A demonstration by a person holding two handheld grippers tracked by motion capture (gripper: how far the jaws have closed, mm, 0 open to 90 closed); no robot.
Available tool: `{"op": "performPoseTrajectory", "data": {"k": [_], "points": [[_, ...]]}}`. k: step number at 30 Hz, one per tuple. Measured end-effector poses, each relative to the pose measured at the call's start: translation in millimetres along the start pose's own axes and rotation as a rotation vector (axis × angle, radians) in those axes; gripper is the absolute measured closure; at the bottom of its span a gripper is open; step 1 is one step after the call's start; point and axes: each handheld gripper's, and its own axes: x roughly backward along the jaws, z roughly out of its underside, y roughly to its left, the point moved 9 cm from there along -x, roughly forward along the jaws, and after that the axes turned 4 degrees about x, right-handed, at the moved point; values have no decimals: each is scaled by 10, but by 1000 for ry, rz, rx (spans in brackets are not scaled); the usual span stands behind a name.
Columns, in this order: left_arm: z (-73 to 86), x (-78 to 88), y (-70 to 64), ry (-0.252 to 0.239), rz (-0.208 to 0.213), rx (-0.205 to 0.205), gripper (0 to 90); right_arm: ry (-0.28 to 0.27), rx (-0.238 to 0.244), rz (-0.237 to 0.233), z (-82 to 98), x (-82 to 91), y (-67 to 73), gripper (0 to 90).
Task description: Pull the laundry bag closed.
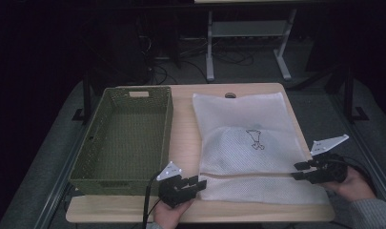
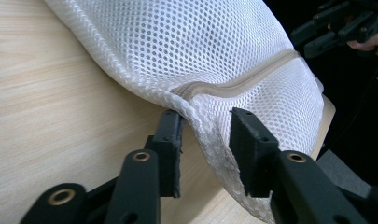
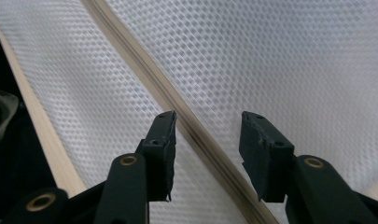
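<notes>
Bracketing the near zip end: your left gripper (image 2: 205, 140) has jaws wide apart, straddling the corner of the white mesh zip-up laundry bag (image 1: 248, 143), holding nothing. Right gripper (image 3: 207, 144) likewise parted over the beige zip seam (image 3: 177, 107), empty. Bag lies flat on the pale wooden desk (image 1: 186, 138), beside the green woven basket (image 1: 128, 138). Close squarely on the hem, not loose mesh.

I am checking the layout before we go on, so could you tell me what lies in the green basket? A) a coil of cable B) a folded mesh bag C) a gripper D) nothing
D: in the high view the basket shows only its bare woven floor, while the mesh bag lies on the table beside it.
</notes>
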Motion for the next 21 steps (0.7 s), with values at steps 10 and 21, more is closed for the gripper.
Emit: {"op": "performPoseTrajectory", "data": {"k": [10, 21], "points": [[-97, 77, -62, -45, 10, -7, 554, -28, 41, -10, -193, -28, 132, 523], [-130, 113, -135, -59, 40, -13, 512, -45, 102, -35, -469, -105, 365, 484]]}}
